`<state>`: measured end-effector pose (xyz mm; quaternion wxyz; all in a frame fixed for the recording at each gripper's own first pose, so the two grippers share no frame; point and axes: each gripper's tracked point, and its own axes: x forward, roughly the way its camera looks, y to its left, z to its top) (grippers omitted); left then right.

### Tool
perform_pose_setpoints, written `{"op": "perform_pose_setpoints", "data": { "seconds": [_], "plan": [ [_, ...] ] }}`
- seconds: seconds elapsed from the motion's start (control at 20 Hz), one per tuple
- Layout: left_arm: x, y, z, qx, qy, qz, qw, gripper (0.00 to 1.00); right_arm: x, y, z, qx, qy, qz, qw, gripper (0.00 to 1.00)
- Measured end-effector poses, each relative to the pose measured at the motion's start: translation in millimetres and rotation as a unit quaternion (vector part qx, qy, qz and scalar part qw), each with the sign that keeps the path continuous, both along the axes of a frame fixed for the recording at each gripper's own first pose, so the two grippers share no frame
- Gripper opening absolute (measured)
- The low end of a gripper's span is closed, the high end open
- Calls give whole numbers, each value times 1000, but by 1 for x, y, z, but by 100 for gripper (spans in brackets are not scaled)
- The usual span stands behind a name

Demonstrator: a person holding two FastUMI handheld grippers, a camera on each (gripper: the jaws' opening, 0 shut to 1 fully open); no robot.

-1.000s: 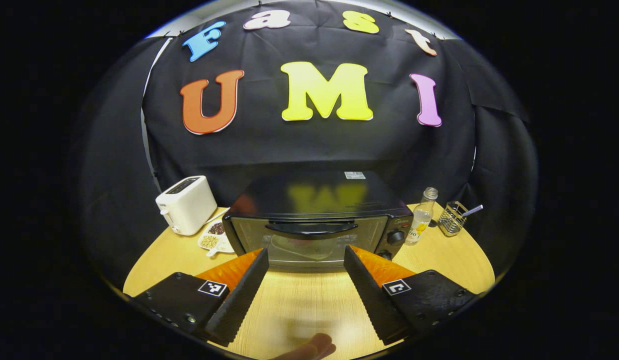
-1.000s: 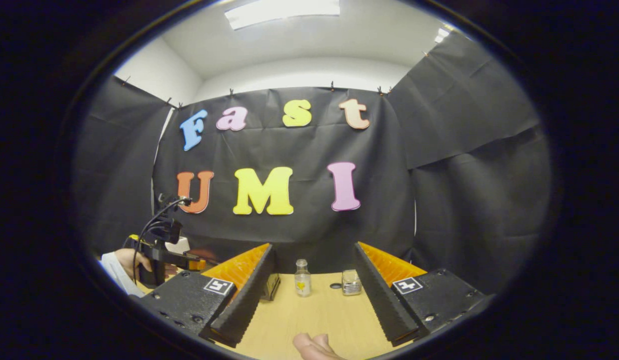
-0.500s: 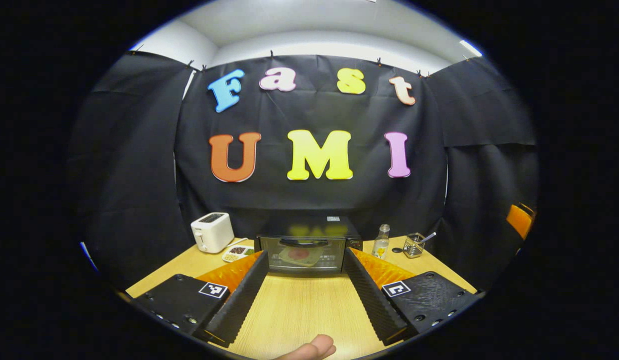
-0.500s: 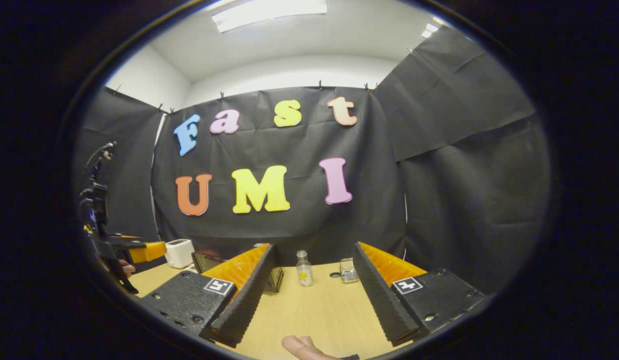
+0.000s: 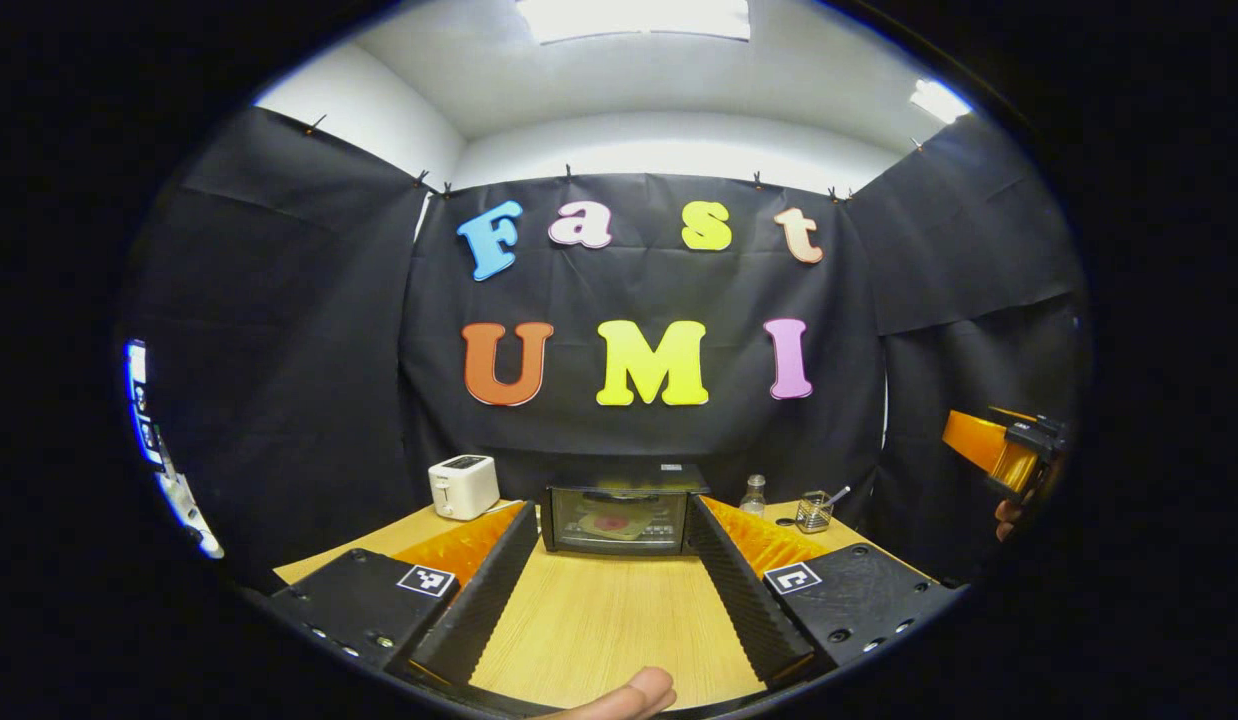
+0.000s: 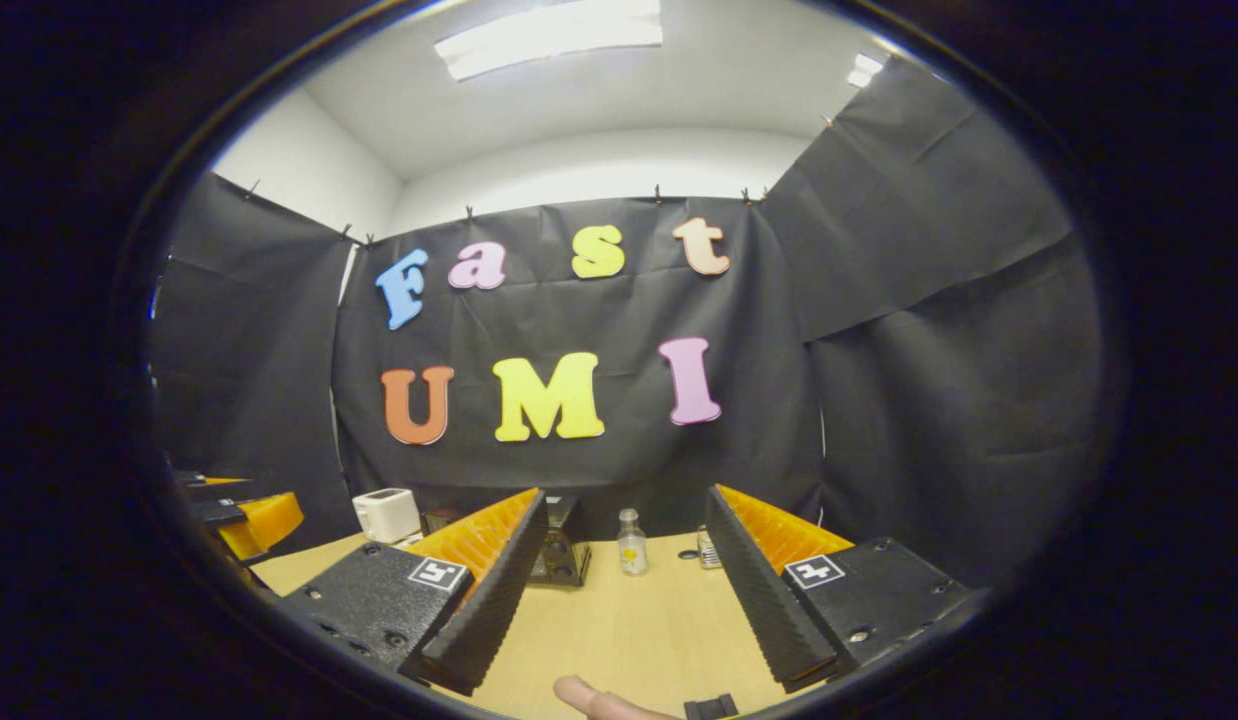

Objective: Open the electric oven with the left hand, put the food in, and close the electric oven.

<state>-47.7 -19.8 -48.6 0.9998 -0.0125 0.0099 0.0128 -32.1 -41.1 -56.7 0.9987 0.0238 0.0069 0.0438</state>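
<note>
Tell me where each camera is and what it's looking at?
Left gripper view: rides on the left gripper, facing the closed electric oven at the table's far side; its own open fingers and a fingertip show at the bottom.
Right gripper view: rides on the right gripper, facing the small bottle farther right; its own open fingers and a fingertip show.
Both share the oven, white toaster, bottle and table.

Both my cameras look level across the surface toward the back wall from well back, sharing the oven, toaster and bottle.
</note>
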Motion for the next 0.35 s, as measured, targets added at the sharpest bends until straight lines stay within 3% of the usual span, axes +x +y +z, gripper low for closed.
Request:
{"op": "perform_pose_setpoints", "data": {
  "seconds": [0.1,0.25,0.3,0.35],
  "plan": [
    [-5,-3,-3,6,0,-9,1000,96,2,5,-8,-1,8,13,1000,96],
    [-9,12,-2,11,-2,3,1000,96,3,11,-14,-1,12,23,1000,96],
    [-11,14,-2,7,-3,3,1000,96,3,12,-14,0,11,23,1000,100],
    [-12,16,-1,3,-4,3,1000,96,1,15,-14,1,8,25,1000,96]
  ]
}}
